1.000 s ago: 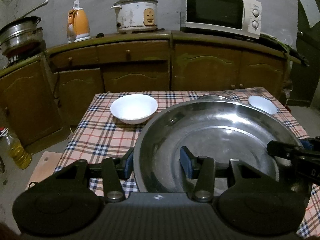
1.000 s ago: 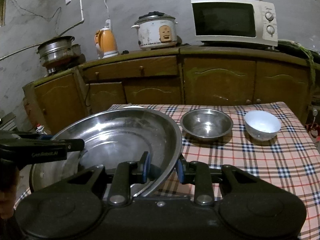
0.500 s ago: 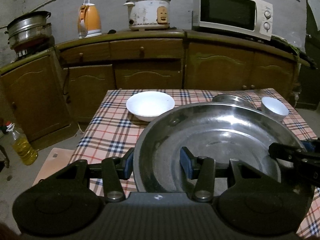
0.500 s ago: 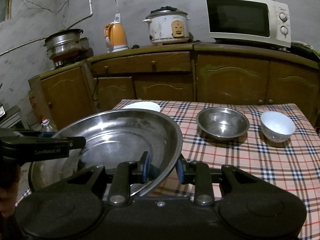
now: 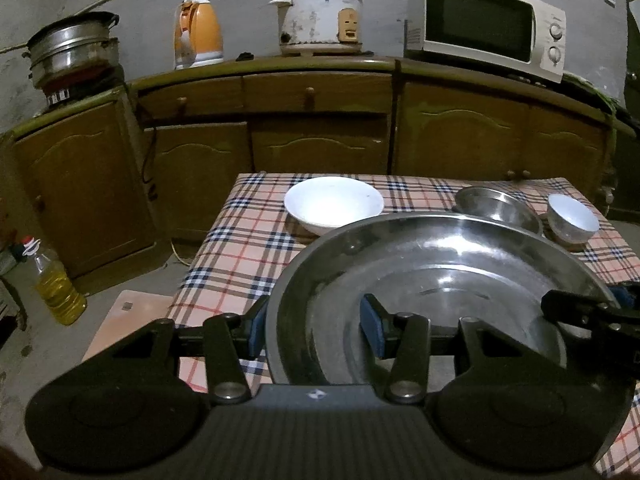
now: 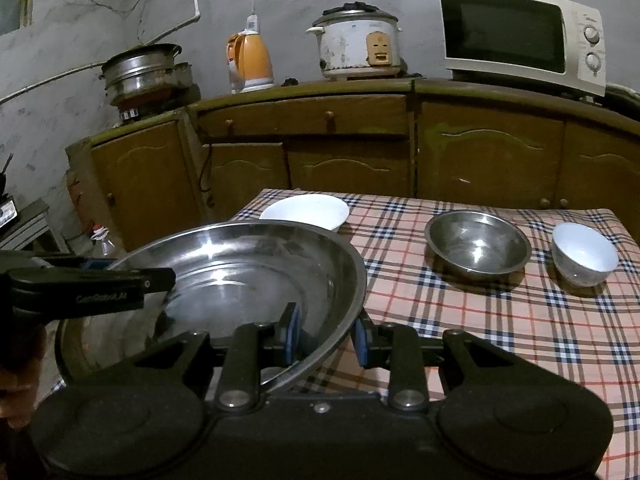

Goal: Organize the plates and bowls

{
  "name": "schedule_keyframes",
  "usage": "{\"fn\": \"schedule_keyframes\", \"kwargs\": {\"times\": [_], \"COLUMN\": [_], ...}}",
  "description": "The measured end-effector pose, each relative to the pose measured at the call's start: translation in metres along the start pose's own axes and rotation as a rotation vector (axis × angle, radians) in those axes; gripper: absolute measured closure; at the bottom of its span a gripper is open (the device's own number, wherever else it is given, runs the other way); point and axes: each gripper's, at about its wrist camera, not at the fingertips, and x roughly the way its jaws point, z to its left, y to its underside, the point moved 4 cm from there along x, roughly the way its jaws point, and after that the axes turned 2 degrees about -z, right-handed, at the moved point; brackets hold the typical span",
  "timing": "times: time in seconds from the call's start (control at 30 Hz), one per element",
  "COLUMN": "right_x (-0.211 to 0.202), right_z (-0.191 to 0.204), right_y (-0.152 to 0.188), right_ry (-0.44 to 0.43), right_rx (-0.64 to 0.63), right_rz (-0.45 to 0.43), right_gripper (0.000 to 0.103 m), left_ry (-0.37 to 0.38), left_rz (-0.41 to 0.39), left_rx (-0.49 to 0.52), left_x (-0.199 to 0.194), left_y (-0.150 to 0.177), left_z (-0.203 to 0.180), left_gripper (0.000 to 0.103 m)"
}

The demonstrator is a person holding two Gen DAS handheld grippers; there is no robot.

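Gripping opposite edges of a large steel basin [image 5: 436, 280], both grippers hold it above the near part of a checked tablecloth [image 6: 520, 320]. Left gripper [image 5: 316, 326]: its two blue-padded fingers [image 5: 256, 330] straddle the basin's left rim, one pad outside the wall and one inside, clamped on the rim. Right gripper [image 6: 324, 334]: its fingers [image 6: 290, 332] straddle the basin's right rim in the same way, one pad inside the bowl and one outside, closed on the rim. In the left wrist view, the right gripper appears as a black bar at the basin's far right edge; in the right wrist view, the left gripper appears as a black bar crossing the basin's left edge.

Beyond the basin, on the cloth, a white bowl [image 5: 334, 204] sits at the far left, partly hidden behind the basin's rim in the right wrist view. A smaller steel bowl [image 6: 478, 244] stands to its right, and a small white bowl [image 6: 586, 254] stands just beside that, near the cloth's right edge; the two are apart.

Behind the table runs a wooden cabinet [image 5: 320, 120] bearing, from left to right, stacked steel pots [image 5: 72, 52], an orange kettle [image 5: 198, 38], a rice cooker [image 5: 320, 20] and a microwave [image 5: 486, 26]. A bottle of yellow oil [image 5: 56, 284] stands on the floor at the left.
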Motion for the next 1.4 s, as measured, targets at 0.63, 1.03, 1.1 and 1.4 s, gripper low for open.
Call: {"fn": "schedule_keyframes", "kwargs": {"times": [0.63,1.03,1.1,1.4], "right_x": [0.033,0.063,0.068,0.093], "right_z": [0.032,0.045,0.048,0.058], "right_y": [0.006,0.02,0.023,0.031], "right_ry": [0.003,0.02,0.023,0.018], "right_rx": [-0.006,0.015,0.012,0.011], "right_rz": [0.033,0.075,0.079,0.102], "right_gripper": [0.067,0.067,0.067,0.067], "left_ry": [-0.009,-0.002,-0.004,-0.027], "left_rz": [0.029,0.072,0.079,0.1], "left_rx": [0.014,0.028,0.026,0.019], "left_x": [0.02,0.046,0.05,0.065], "left_y": [0.01,0.023,0.025,0.034], "left_z": [0.035,0.055,0.058,0.072], "left_gripper": [0.054,0.054,0.054,0.054]}}
